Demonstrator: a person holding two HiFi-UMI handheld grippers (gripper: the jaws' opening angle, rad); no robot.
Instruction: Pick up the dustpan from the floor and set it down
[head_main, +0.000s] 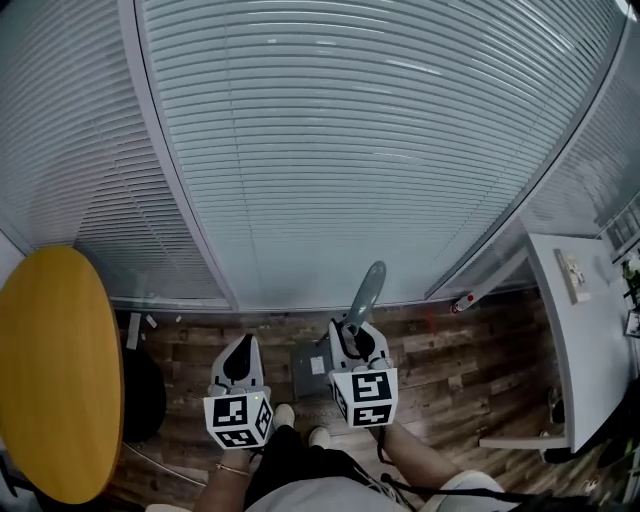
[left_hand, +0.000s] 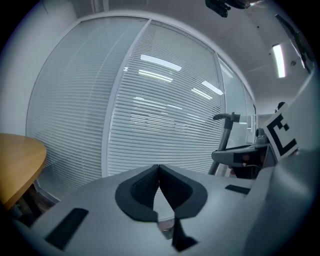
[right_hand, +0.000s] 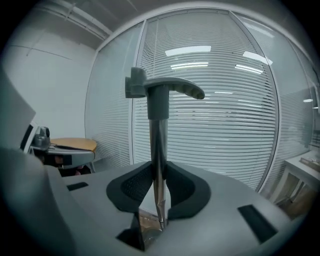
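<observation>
My right gripper (head_main: 352, 328) is shut on the thin metal pole of the dustpan (right_hand: 159, 135). The pole stands upright between the pads, with its grey-green grip (right_hand: 167, 87) on top. In the head view that grip (head_main: 367, 287) sticks out past the jaws, and the grey pan (head_main: 308, 371) shows lower down, between the two grippers. My left gripper (head_main: 241, 346) is level with the right one, to its left. Its pads (left_hand: 150, 182) meet with nothing between them. From the left gripper view the dustpan pole (left_hand: 225, 135) and the right gripper (left_hand: 245, 157) show at the right.
A glass wall with white blinds (head_main: 350, 150) runs straight ahead. A round yellow table (head_main: 50, 370) is at the left, with a black seat (head_main: 145, 392) beside it. At the right stands a white desk (head_main: 590, 340). The floor (head_main: 450, 360) is dark wood planks.
</observation>
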